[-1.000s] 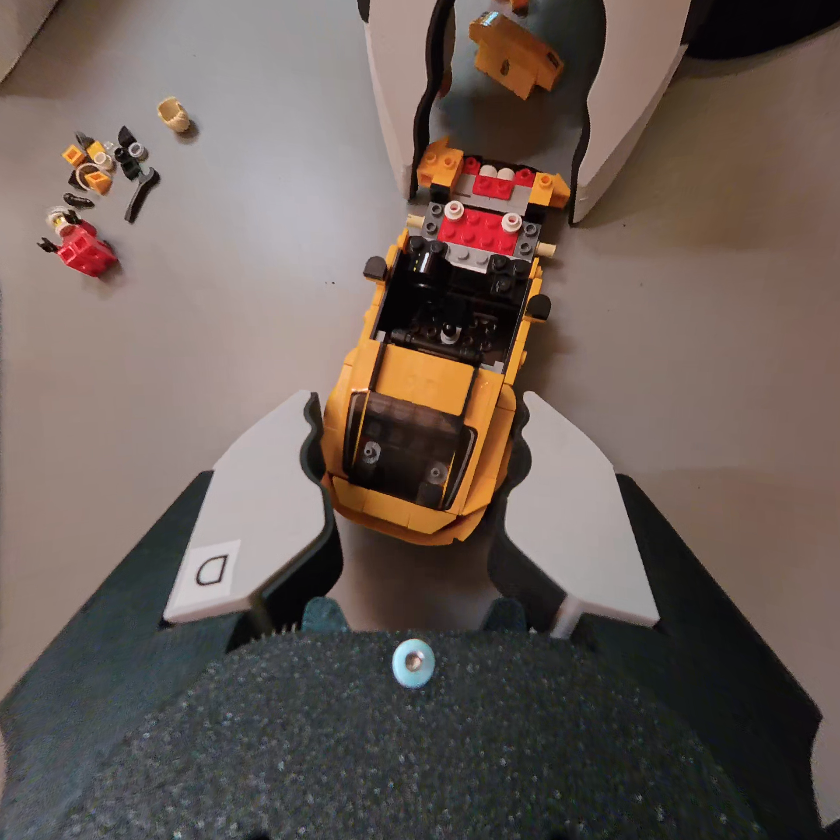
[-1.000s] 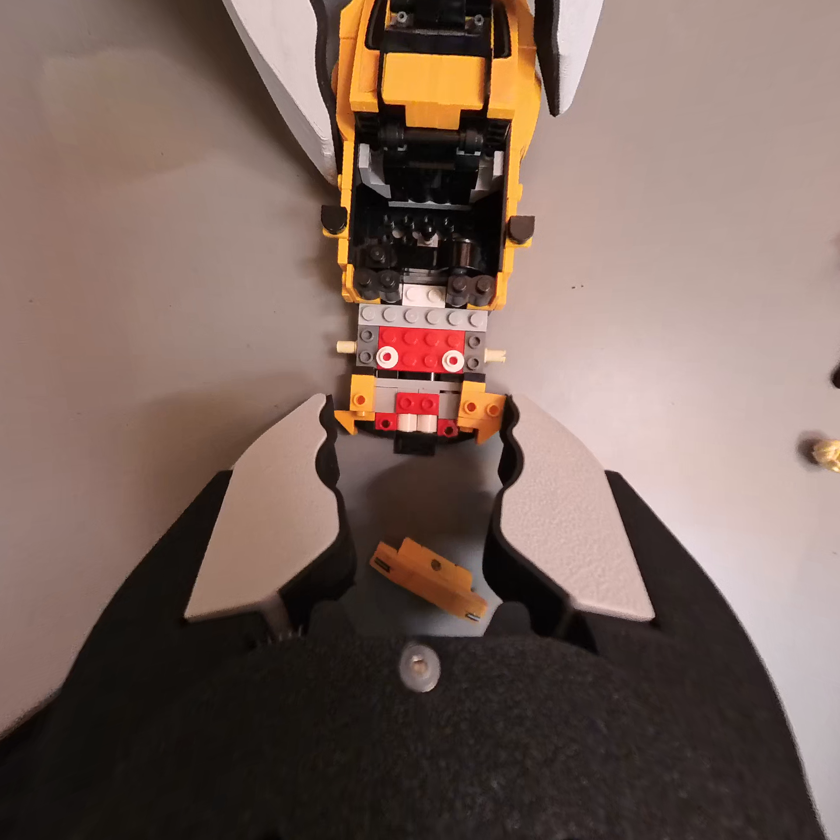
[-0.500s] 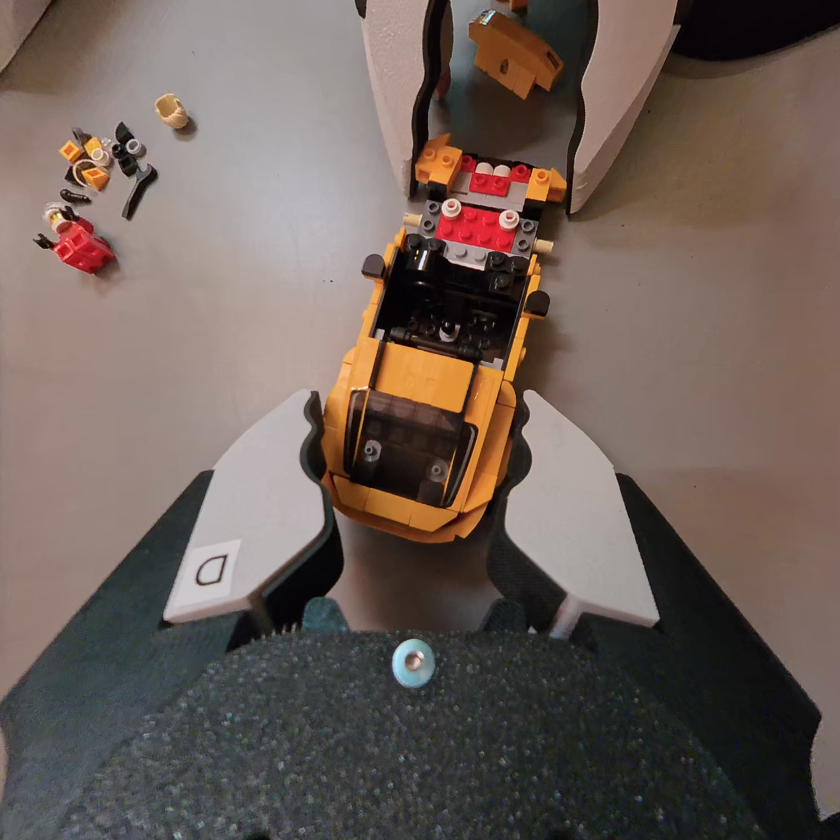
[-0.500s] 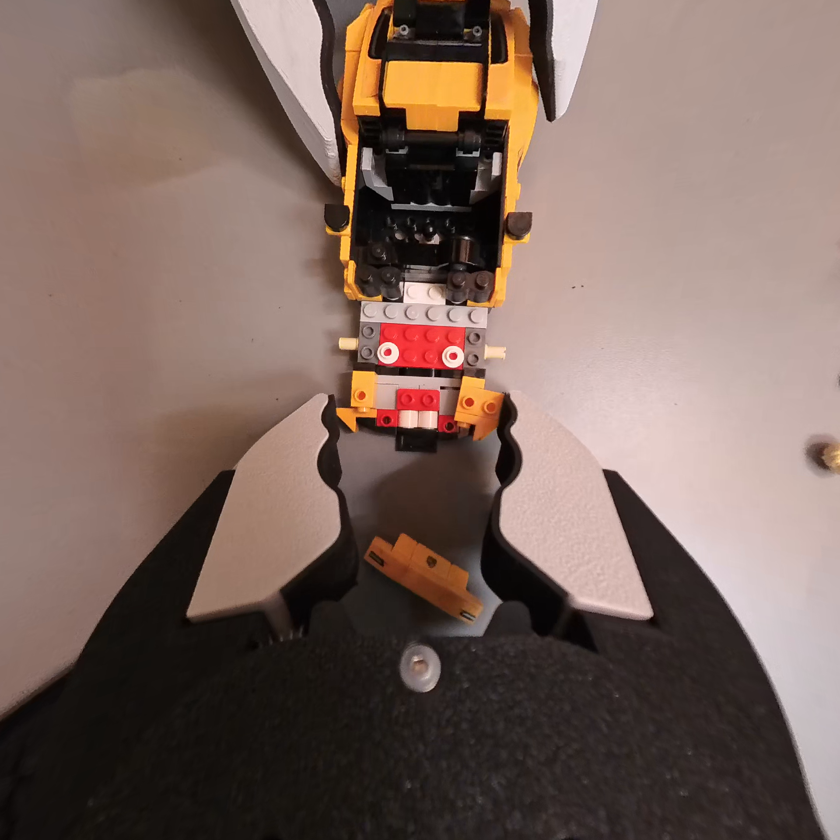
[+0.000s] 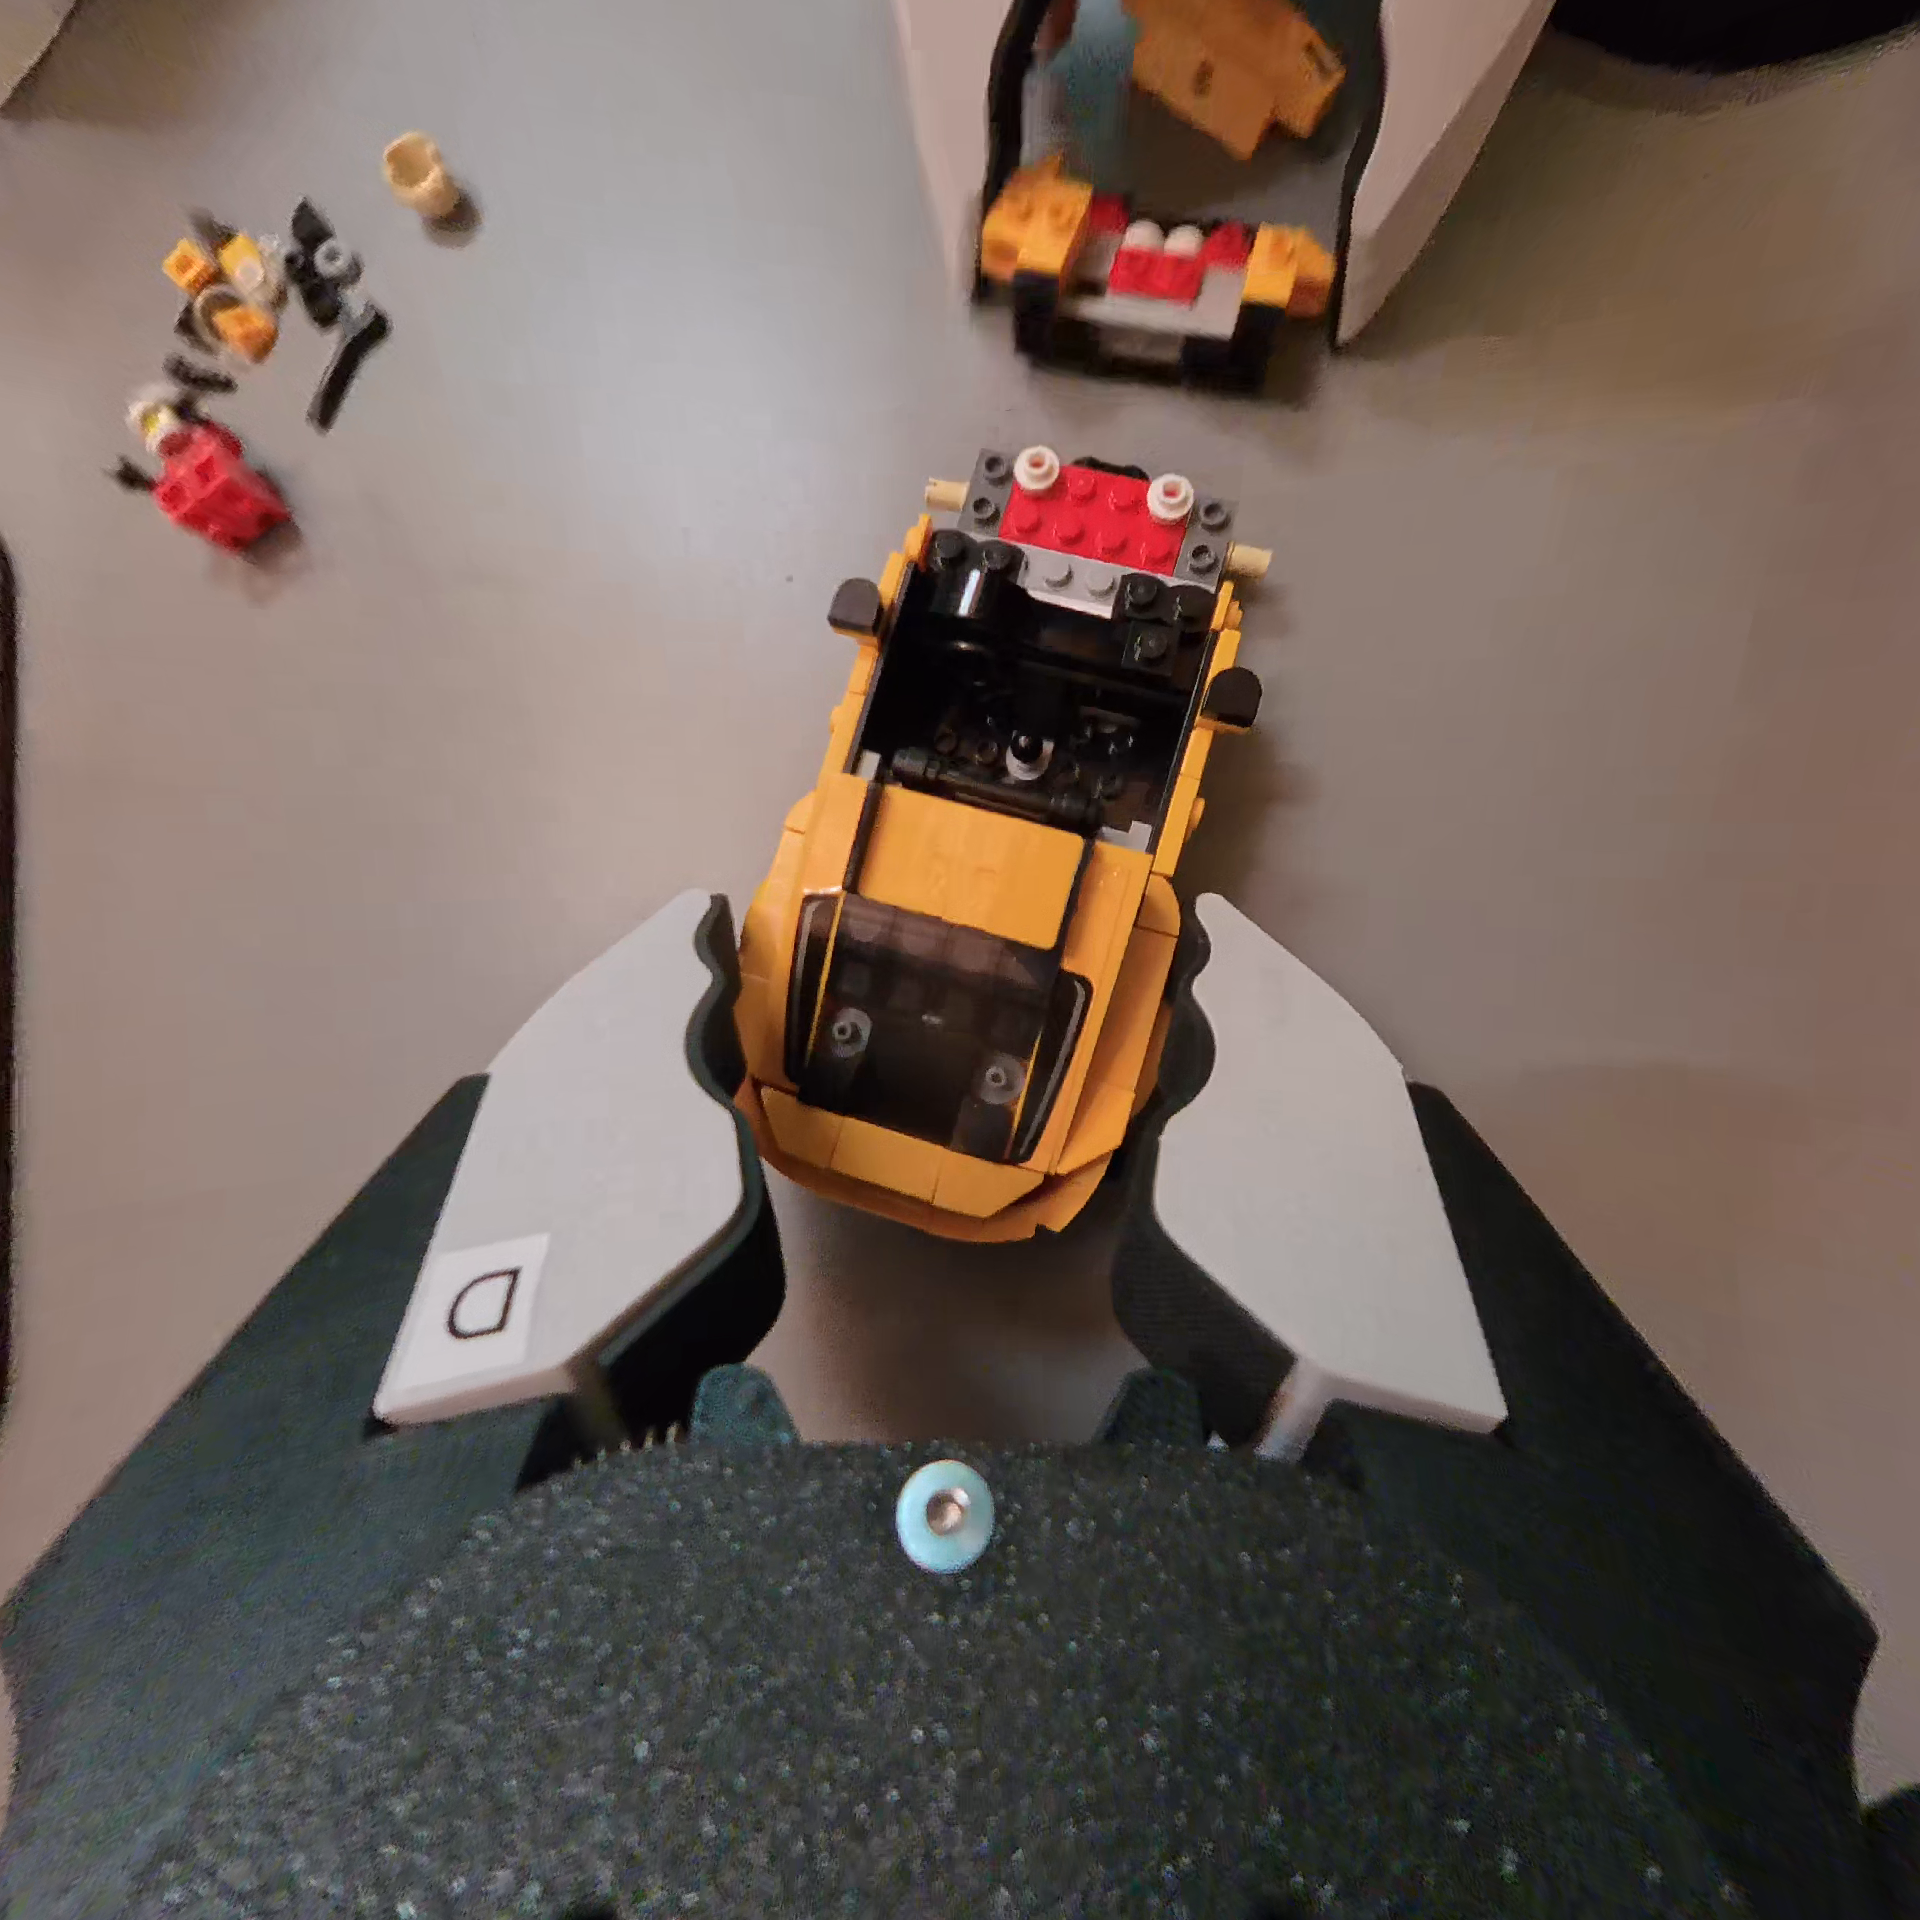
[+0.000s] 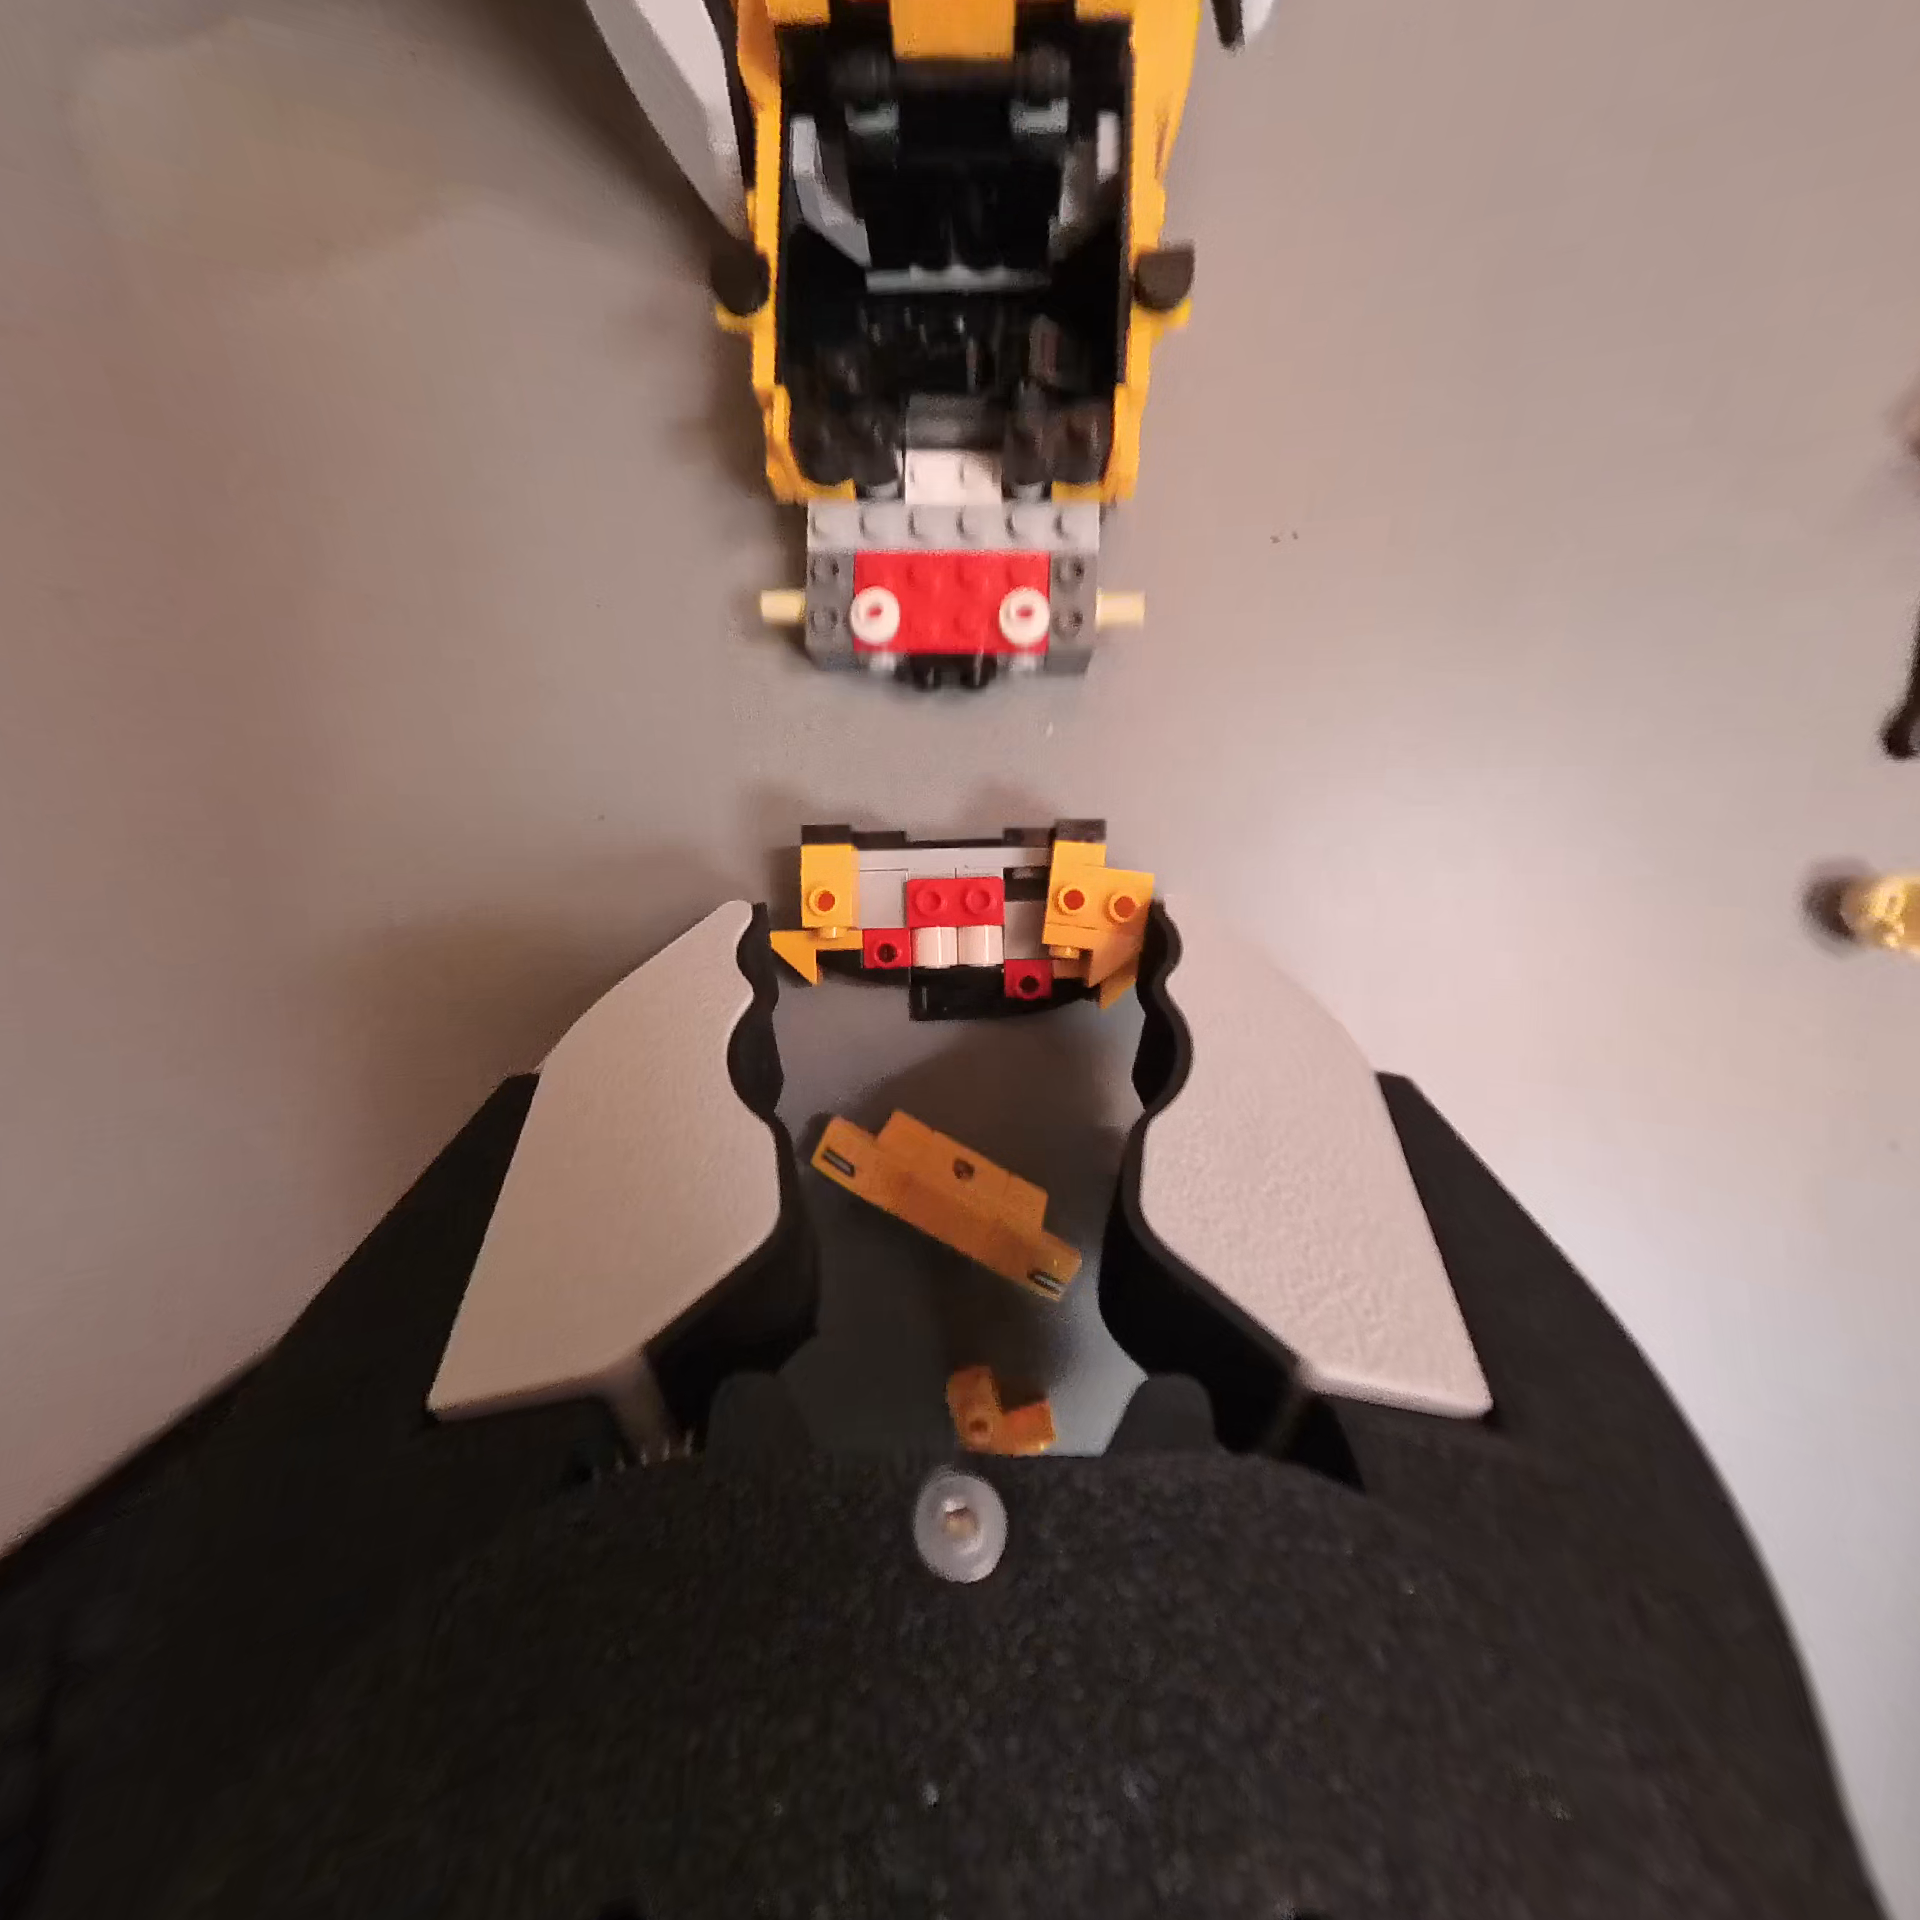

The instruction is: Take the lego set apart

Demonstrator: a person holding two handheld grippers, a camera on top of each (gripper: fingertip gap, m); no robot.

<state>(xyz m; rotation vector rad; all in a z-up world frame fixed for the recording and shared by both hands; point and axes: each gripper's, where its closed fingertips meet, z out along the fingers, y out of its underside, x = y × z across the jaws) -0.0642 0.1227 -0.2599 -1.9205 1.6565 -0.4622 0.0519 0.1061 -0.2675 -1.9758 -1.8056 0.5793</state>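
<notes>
- Two main parts of the lego car now lie apart on the grey table (image 5: 520,727): the yellow car body (image 5: 987,935) and the small rear section (image 6: 961,920).
- The left gripper (image 5: 951,997) has its fingers closed against both sides of the car body's front end; the body points away from it.
- The right gripper (image 6: 951,966) holds the rear section between its fingertips, which press on the two orange corners of this part.
- A clear strip of bare table separates the rear section from the red and grey plate (image 6: 951,608) at the open end of the car body.
- Between the right fingers, nearer the camera, lie two loose orange pieces: one long orange panel (image 6: 940,1205) and one small orange brick (image 6: 997,1411).
- One pile of small parts (image 5: 239,343) and one tan piece (image 5: 421,177) lie well apart to the left in the left wrist view.
- The table is open on both sides of the car.
</notes>
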